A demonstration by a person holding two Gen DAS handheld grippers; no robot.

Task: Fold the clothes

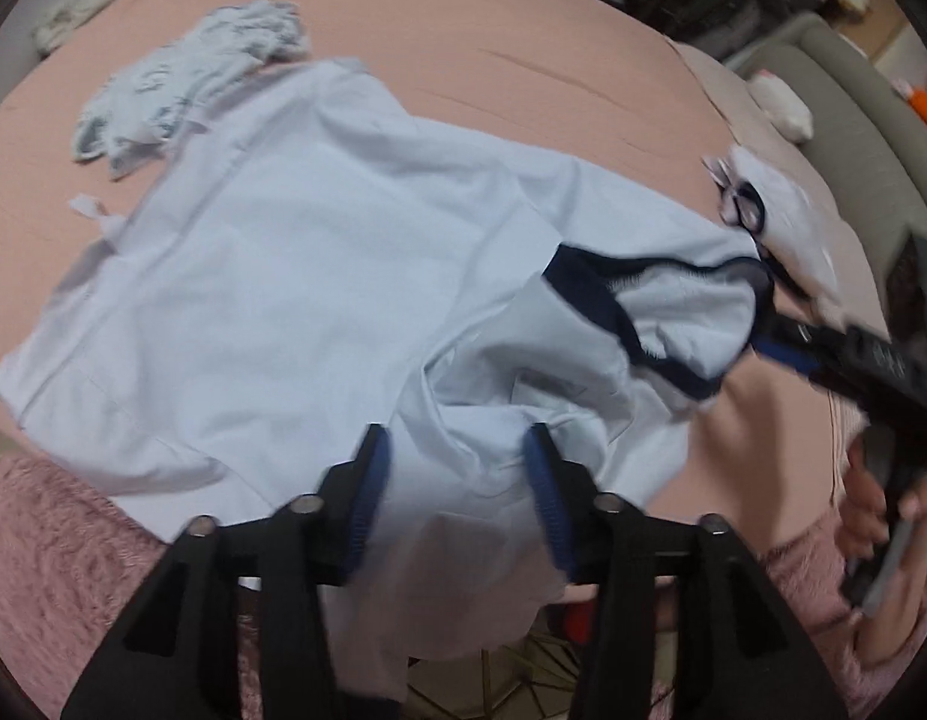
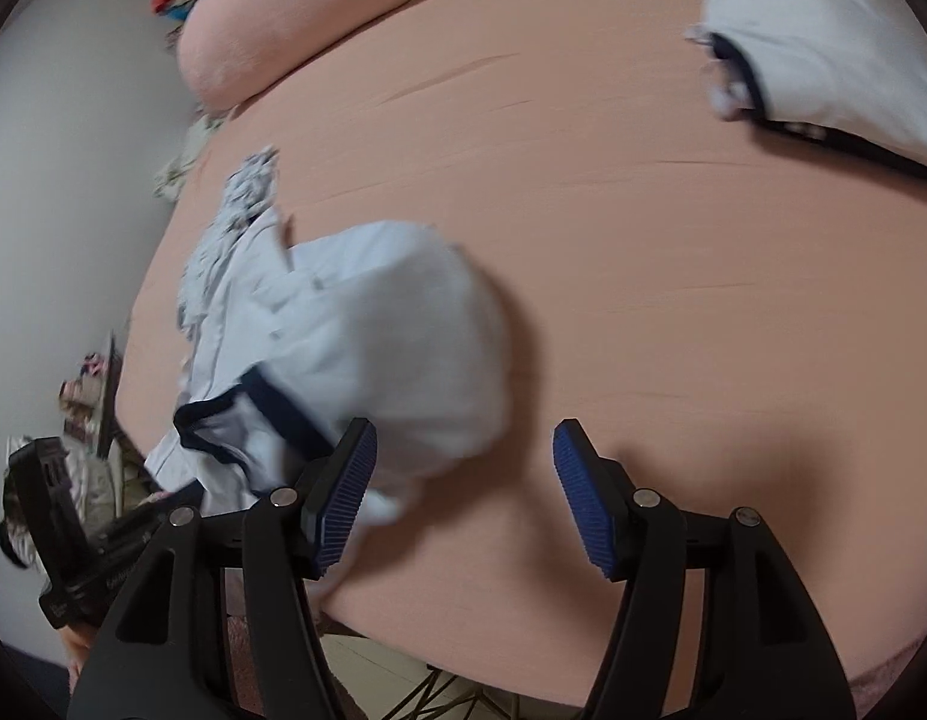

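Pale blue shirt point(image 1: 295, 276) spread rumpled across the pink bed point(image 1: 523, 78), navy-trimmed collar bunched toward 3 o'clock in the left wrist view. Left gripper point(image 1: 457, 450) parted wide over the near hem, cloth between the blue pads without being pinched. Right gripper point(image 2: 463, 450) likewise wide, empty, shirt edge at 9 o'clock, second folded garment point(image 2: 835, 72) at 1 o'clock.

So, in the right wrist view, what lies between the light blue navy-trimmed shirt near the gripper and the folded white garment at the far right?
Only bare pink bedsheet separates the shirt from the folded garment.
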